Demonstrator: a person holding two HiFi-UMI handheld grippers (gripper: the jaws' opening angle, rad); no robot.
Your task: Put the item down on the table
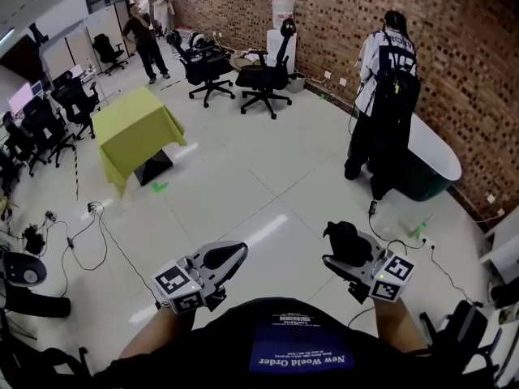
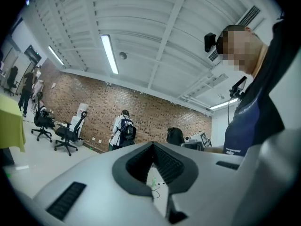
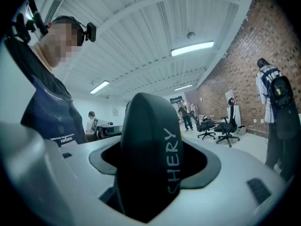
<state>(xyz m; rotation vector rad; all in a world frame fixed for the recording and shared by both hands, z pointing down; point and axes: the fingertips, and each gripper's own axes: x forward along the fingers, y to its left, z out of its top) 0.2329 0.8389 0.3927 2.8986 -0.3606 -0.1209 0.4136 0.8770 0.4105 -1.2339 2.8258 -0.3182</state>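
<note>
White floor [image 1: 243,185] runs open from the person's chest out to the middle of the room, with bare space straight ahead of both grippers. A brick wall [image 1: 454,47] closes the far and right sides. The table [image 1: 134,132], under a yellow-green cloth that hangs over its edges, stands ahead to the left, well apart from both grippers, with clear floor around all its sides.

The right gripper [image 1: 340,259] is clamped on the item [image 1: 349,237], a dark rounded thing with pale lettering along its edge. It stands upright between the jaws and sticks out above them, held in the air over the floor, nowhere near the table. The left gripper [image 1: 235,254] is held beside it at about the same height. Its jaws are together at the tips with nothing between them, and only floor shows through the gap behind the tips.

A person with a backpack [image 1: 385,96] stands ahead to the right, back turned, just beside a white tub [image 1: 434,164] against the brick wall. Two black chairs [image 1: 263,75] sit near the far wall by a water dispenser [image 1: 282,31], and another person [image 1: 146,39] stands beyond them. Desks and more chairs [image 1: 73,100] crowd the left edge. Cables [image 1: 89,225] trail over the floor between the table and the left gripper.
</note>
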